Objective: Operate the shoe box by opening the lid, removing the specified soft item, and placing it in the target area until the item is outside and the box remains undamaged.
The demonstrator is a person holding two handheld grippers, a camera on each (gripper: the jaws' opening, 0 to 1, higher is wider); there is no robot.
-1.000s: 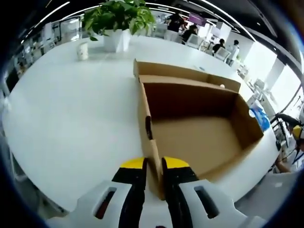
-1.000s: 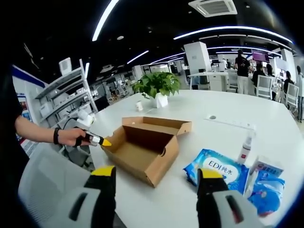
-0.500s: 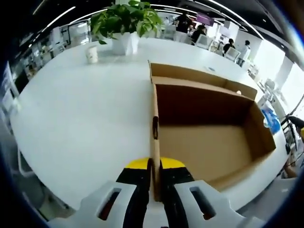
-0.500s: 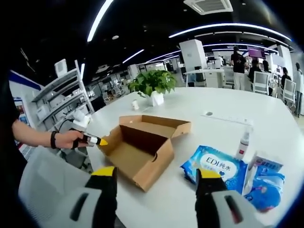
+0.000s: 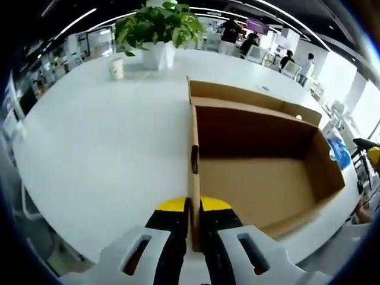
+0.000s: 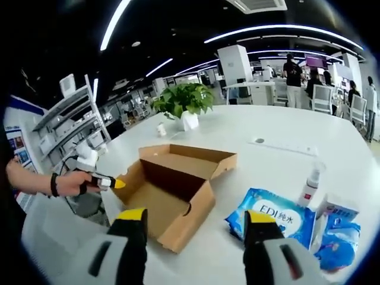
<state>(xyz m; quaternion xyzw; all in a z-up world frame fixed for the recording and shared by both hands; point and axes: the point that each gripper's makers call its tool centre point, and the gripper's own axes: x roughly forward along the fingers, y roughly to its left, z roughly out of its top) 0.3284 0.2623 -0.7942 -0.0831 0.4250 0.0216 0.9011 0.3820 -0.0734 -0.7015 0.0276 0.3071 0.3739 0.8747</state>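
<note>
Left claw point(image 5: 193, 208) pinching box point(image 5: 255, 178) wall.

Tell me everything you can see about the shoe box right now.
The shoe box is plain brown cardboard, open, its lid folded back flat behind it. The inside looks empty. There is a small slot in each end wall. It sits on the white table, near the edge. The left hand-held gripper is shut on one end wall's rim. A blue wipes pack lies beside it, apart.
</note>
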